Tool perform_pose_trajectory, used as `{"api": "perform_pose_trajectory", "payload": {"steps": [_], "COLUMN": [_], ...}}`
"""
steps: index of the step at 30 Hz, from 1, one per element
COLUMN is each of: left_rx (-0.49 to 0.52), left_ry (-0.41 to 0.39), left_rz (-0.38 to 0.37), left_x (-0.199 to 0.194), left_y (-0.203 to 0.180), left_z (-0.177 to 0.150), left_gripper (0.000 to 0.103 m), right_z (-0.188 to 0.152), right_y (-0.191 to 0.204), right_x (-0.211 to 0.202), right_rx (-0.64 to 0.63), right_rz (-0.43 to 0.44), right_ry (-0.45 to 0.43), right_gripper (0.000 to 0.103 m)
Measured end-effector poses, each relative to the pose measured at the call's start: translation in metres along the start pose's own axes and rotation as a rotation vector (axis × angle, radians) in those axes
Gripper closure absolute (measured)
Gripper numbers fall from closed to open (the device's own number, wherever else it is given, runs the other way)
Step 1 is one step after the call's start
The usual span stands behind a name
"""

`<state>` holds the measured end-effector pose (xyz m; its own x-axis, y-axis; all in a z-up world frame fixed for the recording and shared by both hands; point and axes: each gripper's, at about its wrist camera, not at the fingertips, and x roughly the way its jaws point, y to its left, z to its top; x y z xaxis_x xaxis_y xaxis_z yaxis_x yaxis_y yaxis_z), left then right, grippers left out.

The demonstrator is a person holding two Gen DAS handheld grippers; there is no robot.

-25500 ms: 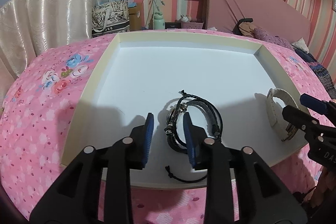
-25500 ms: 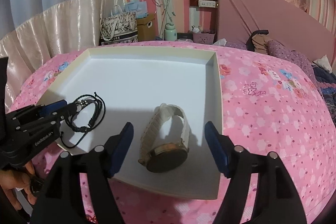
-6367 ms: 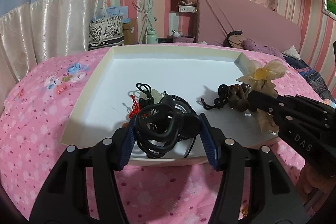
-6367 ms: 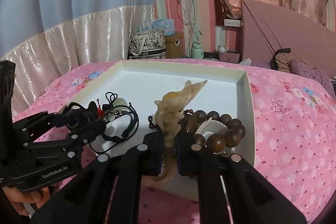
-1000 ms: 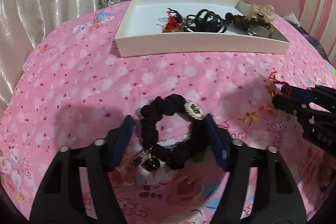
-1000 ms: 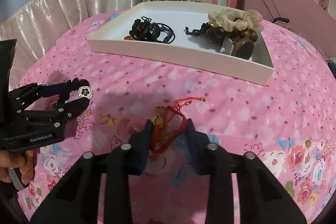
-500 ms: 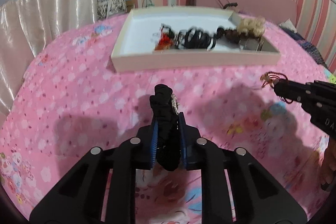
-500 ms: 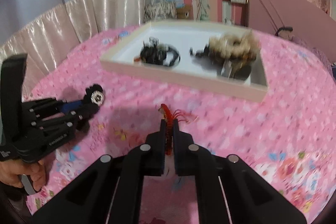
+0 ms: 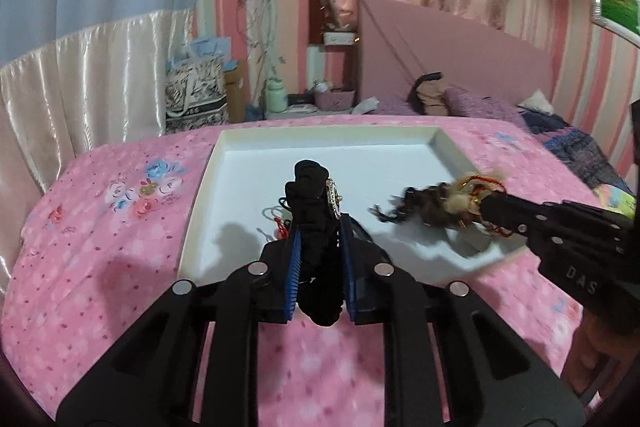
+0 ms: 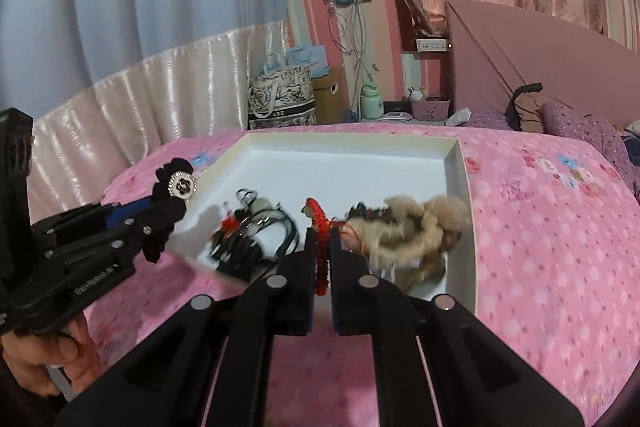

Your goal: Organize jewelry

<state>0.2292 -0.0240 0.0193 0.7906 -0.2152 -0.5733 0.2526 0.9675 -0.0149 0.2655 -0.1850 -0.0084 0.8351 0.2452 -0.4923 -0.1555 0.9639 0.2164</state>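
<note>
Both my grippers are clamped: left gripper [image 9: 319, 227] on the black scrunchie [image 9: 310, 195], right gripper [image 10: 320, 239] on the red bracelet [image 10: 319, 223], near the white tray [image 10: 466, 183].

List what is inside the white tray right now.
In the white tray lie a tangle of black cords with something red, and a cream scrunchie over dark beads. The fingers and motion blur hide what lies beneath near the front wall.

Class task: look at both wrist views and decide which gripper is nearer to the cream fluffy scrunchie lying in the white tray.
Right. The right gripper, shut on a red cord bracelet, sits just beside the cream scrunchie. The left gripper, holding a black scrunchie, is across the tray.
</note>
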Motion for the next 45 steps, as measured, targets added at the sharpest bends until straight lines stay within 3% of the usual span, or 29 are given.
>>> {"api": "perform_pose_trajectory", "payload": {"steps": [6, 10, 13, 14, 15, 16, 17, 19, 26, 36, 41, 45], "left_rx": [-0.024, -0.035, -0.049, -0.057, -0.064, -0.068, -0.069, -0.058, -0.045, -0.043, -0.061, -0.096], "left_ry": [0.031, 0.038, 0.038, 0.032, 0.022, 0.008, -0.003, -0.01, -0.104, -0.257, -0.234, -0.275], "left_rz": [0.033, 0.053, 0.077, 0.091, 0.098, 0.109, 0.114, 0.122, 0.124, 0.183, 0.205, 0.208], "left_x": [0.039, 0.049, 0.053, 0.053, 0.051, 0.048, 0.044, 0.039, -0.006, -0.074, -0.077, -0.087], "left_y": [0.003, 0.009, 0.011, 0.011, 0.013, 0.014, 0.015, 0.014, 0.008, 0.009, 0.014, 0.022], "left_z": [-0.015, -0.014, -0.015, -0.014, -0.015, -0.015, -0.016, -0.016, -0.021, -0.046, -0.062, -0.071], "left_gripper": [0.087, 0.086, 0.075, 0.06, 0.042, 0.035, 0.03, 0.029, 0.003, 0.003, 0.003, 0.003], "right_z": [-0.015, -0.012, -0.014, -0.014, -0.013, -0.013, -0.013, -0.013, -0.015, -0.051, -0.068, -0.076], "right_y": [-0.002, 0.001, 0.002, 0.002, 0.003, 0.003, 0.004, 0.005, -0.005, -0.002, 0.001, -0.003], "right_x": [0.032, 0.029, 0.033, 0.032, 0.029, 0.027, 0.022, 0.015, -0.021, -0.068, -0.082, -0.085], "right_rx": [-0.022, -0.06, -0.066, -0.064, -0.065, -0.068, -0.073, -0.079, -0.042, -0.063, -0.093, -0.077], "right_rz": [-0.066, -0.107, -0.104, -0.104, -0.105, -0.109, -0.106, -0.111, -0.104, -0.086, -0.114, -0.125], "right_ry": [0.023, 0.002, 0.026, 0.023, 0.013, 0.005, -0.01, -0.022, -0.054, -0.098, -0.129, -0.153], "right_gripper": [0.097, 0.097, 0.094, 0.09, 0.071, 0.039, 0.03, 0.029, 0.02, 0.012, 0.008, 0.008]}}
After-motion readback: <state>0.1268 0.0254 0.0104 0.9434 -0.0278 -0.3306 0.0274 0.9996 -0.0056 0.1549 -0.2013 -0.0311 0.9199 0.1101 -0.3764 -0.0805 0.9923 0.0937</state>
